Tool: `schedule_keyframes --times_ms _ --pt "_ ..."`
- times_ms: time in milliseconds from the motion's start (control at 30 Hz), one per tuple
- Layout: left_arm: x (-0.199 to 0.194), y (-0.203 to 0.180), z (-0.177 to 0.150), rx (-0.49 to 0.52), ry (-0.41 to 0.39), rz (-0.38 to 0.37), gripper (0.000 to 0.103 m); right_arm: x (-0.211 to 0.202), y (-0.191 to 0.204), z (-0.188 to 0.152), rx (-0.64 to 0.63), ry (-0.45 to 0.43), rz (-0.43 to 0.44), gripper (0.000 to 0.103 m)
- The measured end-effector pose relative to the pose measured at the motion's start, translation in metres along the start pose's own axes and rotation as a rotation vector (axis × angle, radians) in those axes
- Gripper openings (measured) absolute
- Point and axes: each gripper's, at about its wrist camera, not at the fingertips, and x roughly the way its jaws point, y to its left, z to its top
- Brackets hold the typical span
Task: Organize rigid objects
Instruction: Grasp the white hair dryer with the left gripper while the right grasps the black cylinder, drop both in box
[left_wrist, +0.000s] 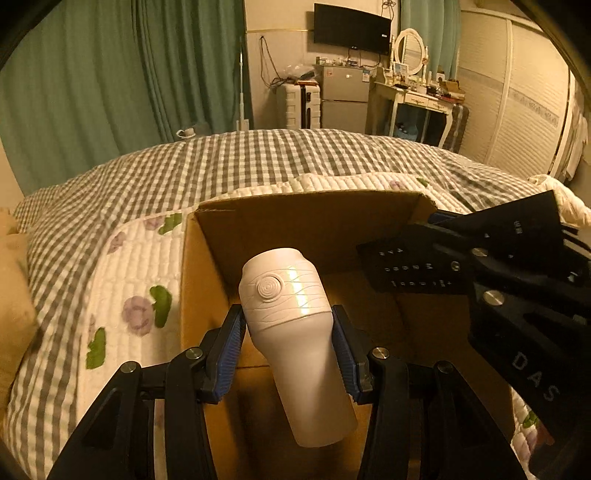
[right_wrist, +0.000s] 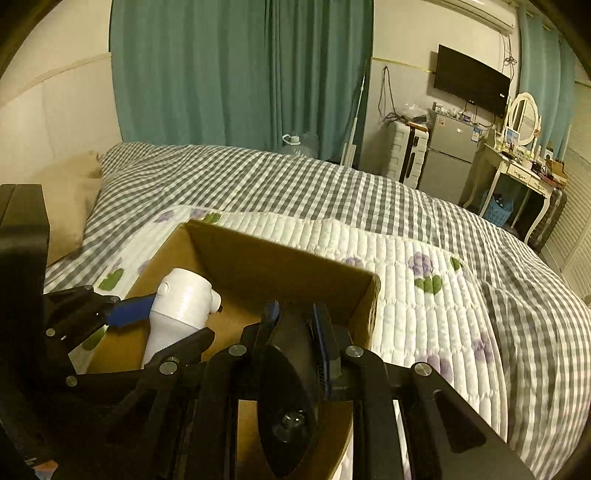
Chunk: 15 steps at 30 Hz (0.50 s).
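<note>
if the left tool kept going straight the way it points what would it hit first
Probably the far inner wall of the cardboard box. The left tool, shut on the white bottle, points into the open box, and the bottle's top leads, so it would likely touch first. Depth is hard to judge through the fisheye.

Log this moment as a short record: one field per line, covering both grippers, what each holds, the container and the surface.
left gripper: shut on white bottle, held tilted over the box
right gripper: shut on black remote
cardboard box: open-topped; no items visible on the floor that shows
box rests on: floral quilt over checked bedspread
both held items: above the box opening, not yet released
</note>
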Motion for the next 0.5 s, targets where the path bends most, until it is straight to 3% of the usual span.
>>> schedule_keyframes --times_ms 33,100,167,200,233,367,500 --pt "0.001 0.001 0.002 0.004 -0.003 -0.008 0.054 0.001 0.0 0.0 0.002 -0.005 0.003 0.018" --pt "-0.004 0.0 0.002 0.017 -0.022 0.0 0.08 0.001 -0.001 0.002 0.011 -0.018 0.014 0.019" --pt "-0.012 -0.002 0.0 0.028 -0.043 0.013 0.089 -0.008 -0.003 0.002 0.028 -0.045 0.029 0.032" --pt "-0.018 -0.003 -0.001 0.035 -0.052 0.011 0.089 -0.015 -0.004 0.003 0.042 -0.06 0.031 0.048" --pt "-0.026 -0.004 -0.004 0.044 -0.054 0.008 0.089 -0.022 -0.005 0.004 0.054 -0.074 0.032 0.054" --pt "-0.058 0.002 -0.015 0.041 -0.074 0.022 0.095 -0.062 -0.007 0.009 0.075 -0.114 0.036 0.055" --pt "-0.104 0.007 -0.034 0.036 -0.131 0.029 0.102 -0.116 0.001 0.006 0.039 -0.153 -0.013 0.07"
